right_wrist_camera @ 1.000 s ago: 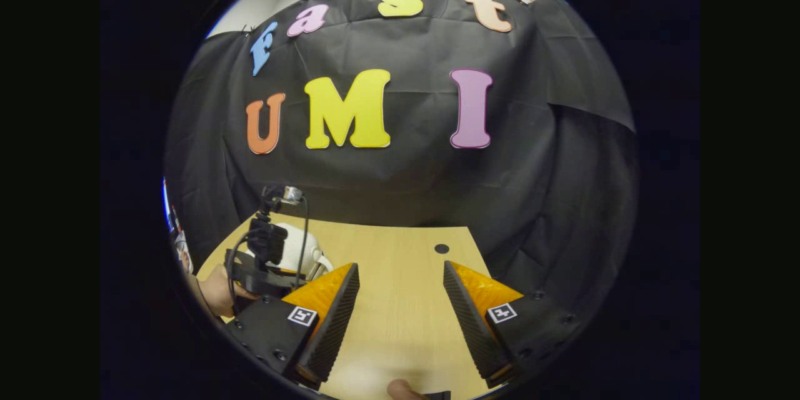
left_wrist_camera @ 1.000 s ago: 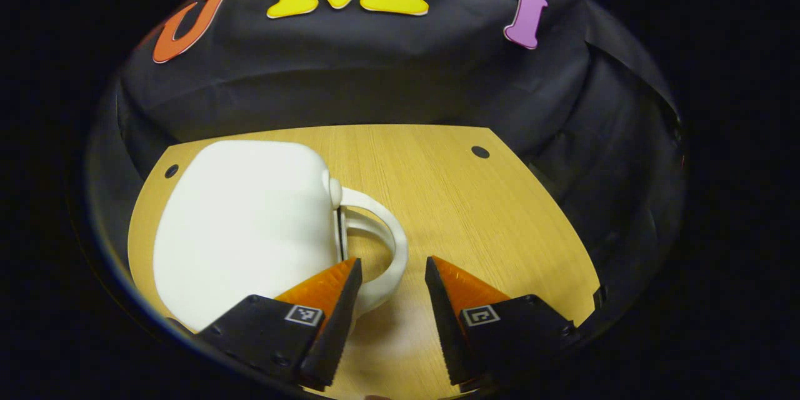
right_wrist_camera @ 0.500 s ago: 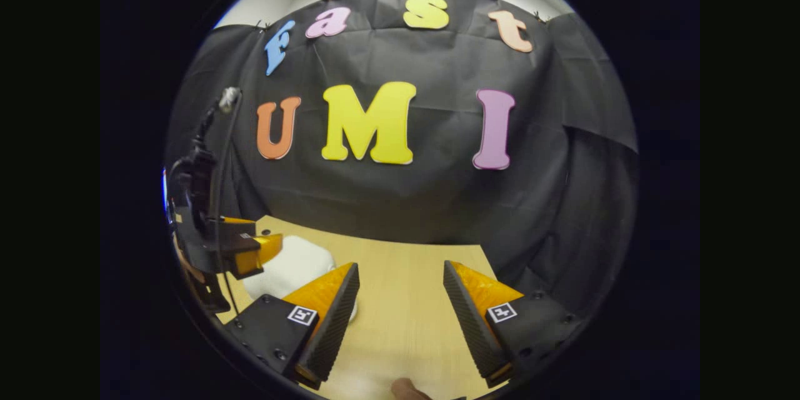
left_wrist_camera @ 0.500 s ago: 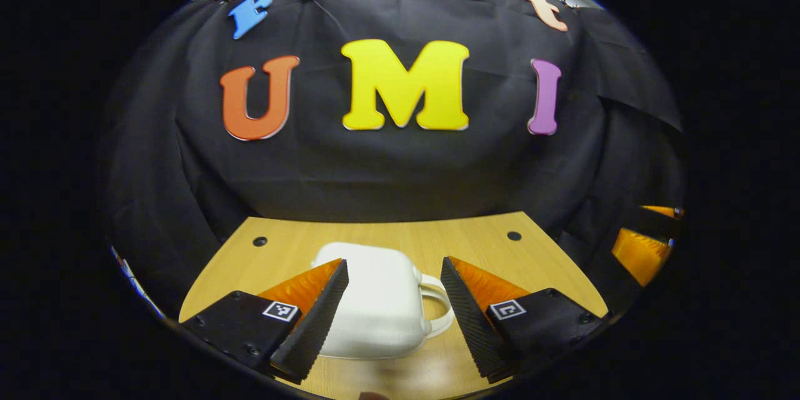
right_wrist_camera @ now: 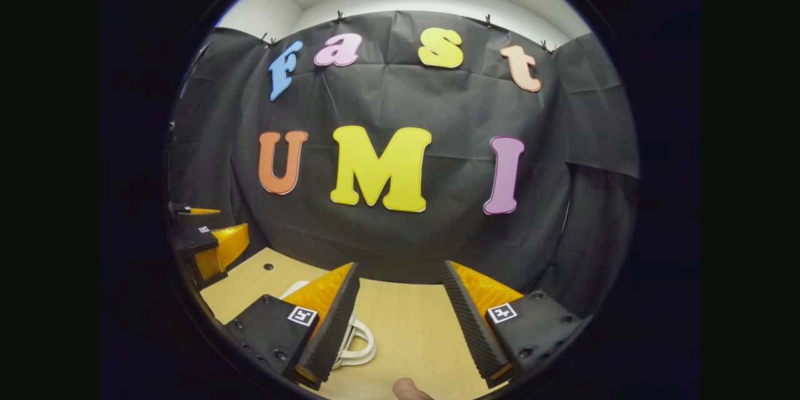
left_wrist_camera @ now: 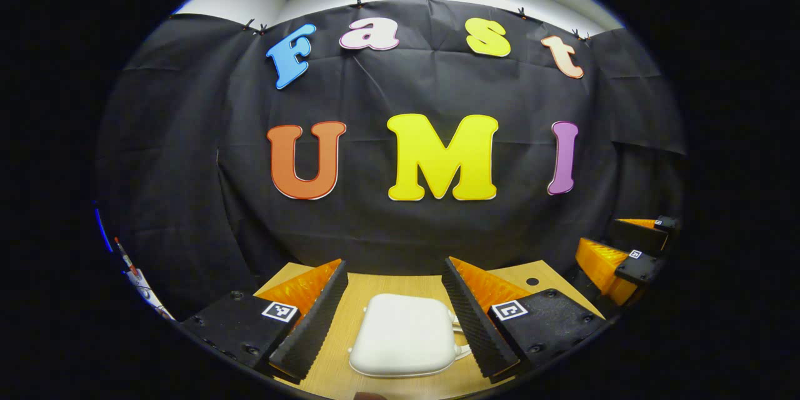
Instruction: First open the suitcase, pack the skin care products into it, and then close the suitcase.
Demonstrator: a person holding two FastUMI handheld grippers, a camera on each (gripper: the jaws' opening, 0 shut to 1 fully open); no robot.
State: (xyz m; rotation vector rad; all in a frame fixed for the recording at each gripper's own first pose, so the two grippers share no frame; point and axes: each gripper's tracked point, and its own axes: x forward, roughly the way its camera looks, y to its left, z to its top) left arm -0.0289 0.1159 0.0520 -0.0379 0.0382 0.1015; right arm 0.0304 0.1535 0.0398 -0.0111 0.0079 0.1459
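A: Where's the suitcase (left_wrist_camera: 403, 334)?
B: Flat on the table (right_wrist_camera: 412, 319), lid shut, straight ahead of the left gripper (left_wrist_camera: 395, 319) and framed between its fingers, lower down and apart from both. Handle (right_wrist_camera: 357, 340) just off the left finger of the right gripper (right_wrist_camera: 400, 319), half hidden behind it.

A: Gripper state?
B: Both spread wide, holding nothing, touching nothing. Right gripper also off at the far right edge of the left gripper view, equally spread.

A: How likely to handle?
B: Judging by the look: smooth white rounded shell, hard and stiff, probably light, so apt to skid on the wood when pushed. Glossy curves, poor for pinching; likely slippery.

A: Where to take hold, then?
B: Handle loop for steadying, thin enough to close on. For opening, the lid's edge at the seam on the handle side. Latch too small to make out. No skin care products to point at.
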